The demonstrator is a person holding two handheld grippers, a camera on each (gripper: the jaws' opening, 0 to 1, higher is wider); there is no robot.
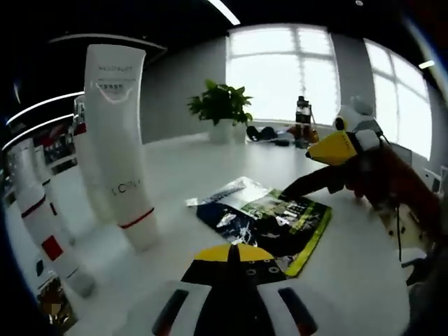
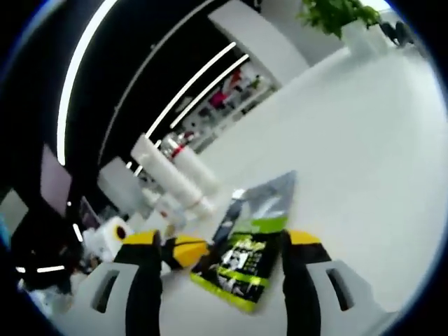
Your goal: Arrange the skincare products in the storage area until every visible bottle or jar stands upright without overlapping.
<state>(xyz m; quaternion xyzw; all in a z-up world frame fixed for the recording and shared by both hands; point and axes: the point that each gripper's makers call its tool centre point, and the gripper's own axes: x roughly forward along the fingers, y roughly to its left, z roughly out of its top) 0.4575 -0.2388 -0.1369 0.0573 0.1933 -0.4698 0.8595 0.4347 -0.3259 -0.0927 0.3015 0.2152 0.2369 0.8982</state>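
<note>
Tubes (image 1: 119, 140) upright on table (image 1: 364, 245), sachets (image 1: 269, 220) flat btwn right hand-held gripper (image 2: 222, 269) jaws

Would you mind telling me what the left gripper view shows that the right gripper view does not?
The left gripper view alone shows the window, a dark bottle in front of it, and the right gripper reaching over the sachets. The right gripper view alone shows dark shelving with light strips behind the tubes. Both share the white table, potted plant, tall white tubes and dark-and-green sachets.

White table (image 1: 210, 168) bears upright tubes (image 1: 117, 140), flat sachets (image 1: 269, 220).
</note>
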